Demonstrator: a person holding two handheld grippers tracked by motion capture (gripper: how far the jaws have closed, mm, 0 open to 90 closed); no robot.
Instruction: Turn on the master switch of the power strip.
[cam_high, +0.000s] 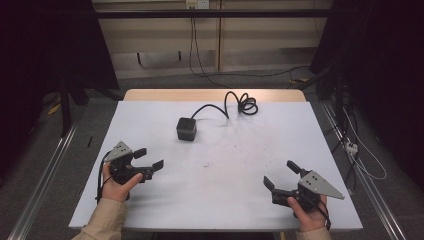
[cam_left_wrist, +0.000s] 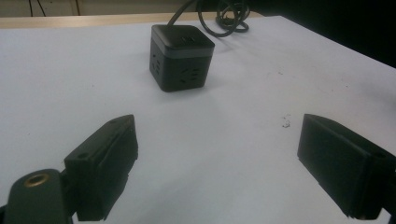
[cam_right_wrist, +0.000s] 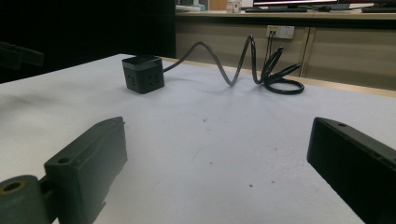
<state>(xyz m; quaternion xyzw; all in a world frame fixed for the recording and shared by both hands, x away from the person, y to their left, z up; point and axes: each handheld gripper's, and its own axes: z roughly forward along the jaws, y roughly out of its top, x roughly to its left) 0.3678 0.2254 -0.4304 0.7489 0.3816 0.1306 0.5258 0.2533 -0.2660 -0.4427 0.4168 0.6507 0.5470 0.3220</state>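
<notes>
A black cube-shaped power socket (cam_high: 186, 129) stands on the white table (cam_high: 225, 165), a little back of centre, and its black cable (cam_high: 235, 104) loops to the far edge. My left gripper (cam_high: 149, 159) is held at the table's left, open, nothing between its jaws, pointing toward the cube. In the left gripper view the cube (cam_left_wrist: 181, 58) sits ahead between the two wide jaws. My right gripper (cam_high: 280, 173) is held at the front right, open and empty. In the right gripper view the cube (cam_right_wrist: 143, 73) and its coiled cable (cam_right_wrist: 261, 65) lie farther off.
The white sheet covers a wooden tabletop whose bare strip (cam_high: 215, 95) shows at the far edge. Small dark specks (cam_high: 206, 164) mark the middle. Metal rails (cam_high: 45, 175) run along the floor on both sides, and loose cables (cam_high: 360, 155) lie at the right.
</notes>
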